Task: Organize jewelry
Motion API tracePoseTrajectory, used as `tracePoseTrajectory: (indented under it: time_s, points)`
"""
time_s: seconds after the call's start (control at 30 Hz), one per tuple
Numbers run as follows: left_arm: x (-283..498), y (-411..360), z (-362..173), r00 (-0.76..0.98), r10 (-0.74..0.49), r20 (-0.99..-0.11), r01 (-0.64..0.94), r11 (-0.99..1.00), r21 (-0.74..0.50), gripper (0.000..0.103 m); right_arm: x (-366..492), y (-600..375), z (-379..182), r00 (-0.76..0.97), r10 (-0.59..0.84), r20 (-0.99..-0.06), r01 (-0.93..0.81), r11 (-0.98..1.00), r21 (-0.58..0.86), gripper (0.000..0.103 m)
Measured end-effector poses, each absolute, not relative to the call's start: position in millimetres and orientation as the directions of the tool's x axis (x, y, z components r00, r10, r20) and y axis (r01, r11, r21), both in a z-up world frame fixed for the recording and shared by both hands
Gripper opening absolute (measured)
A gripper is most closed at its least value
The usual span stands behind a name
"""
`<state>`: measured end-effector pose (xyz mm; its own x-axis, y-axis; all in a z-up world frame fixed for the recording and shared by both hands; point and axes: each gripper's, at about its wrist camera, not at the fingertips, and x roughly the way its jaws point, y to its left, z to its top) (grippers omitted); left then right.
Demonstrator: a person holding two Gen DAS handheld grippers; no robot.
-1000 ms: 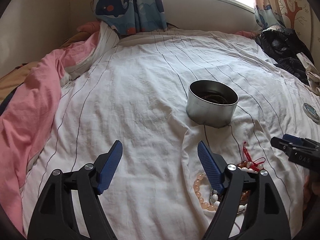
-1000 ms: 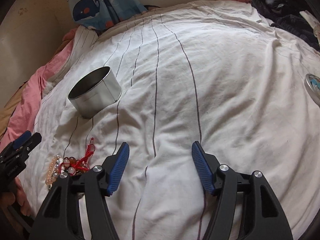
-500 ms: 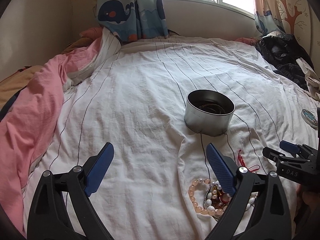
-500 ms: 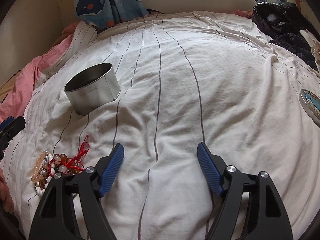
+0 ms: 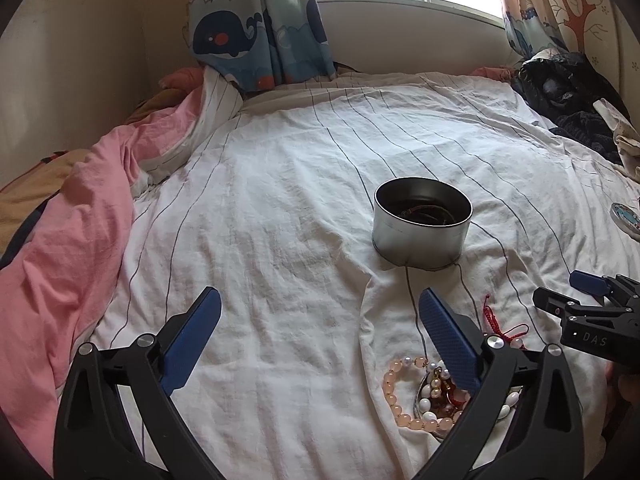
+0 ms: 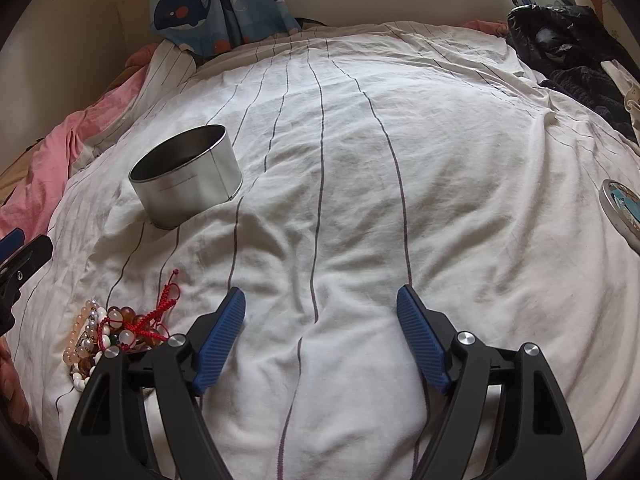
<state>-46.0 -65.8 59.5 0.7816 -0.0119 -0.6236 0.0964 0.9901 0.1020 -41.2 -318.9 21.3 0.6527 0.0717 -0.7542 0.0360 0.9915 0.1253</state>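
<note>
Both grippers, left gripper (image 5: 320, 312) and right gripper (image 6: 320, 312), jaws spread and empty, bare striped sheet (image 6: 360, 184) ahead, round tin (image 5: 420, 236) at 1 o'clock, tangled bead bracelets (image 5: 424, 396) at 4 o'clock

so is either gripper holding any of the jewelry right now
No, nothing is held. The left gripper and right gripper are both open and empty; the bracelets lie in a heap on the sheet.

Tin: 1, round metal tin (image 5: 420, 236), lidless, some dark jewelry inside.
Lid: 1, round lid (image 6: 622, 210) at the right edge of the bed.
Bead bracelets: one tangled heap (image 5: 432, 396); count unclear, at least 3.
Red cord: 1 red cord (image 6: 166, 300).
Tools: 2, left tool (image 5: 320, 334), right tool (image 6: 320, 326).
</note>
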Motion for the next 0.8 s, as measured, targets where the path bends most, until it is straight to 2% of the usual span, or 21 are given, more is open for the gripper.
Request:
tracePoseTrajectory:
  time_s: [0.8]
  points:
    - [-40.9,-65.0,52.3,0.76,-0.011,-0.65,0.112,0.987,0.115,0.095,-41.1,-317.4,21.8,0.654,0.07,-0.754,0.037,0.992,0.124,0.078]
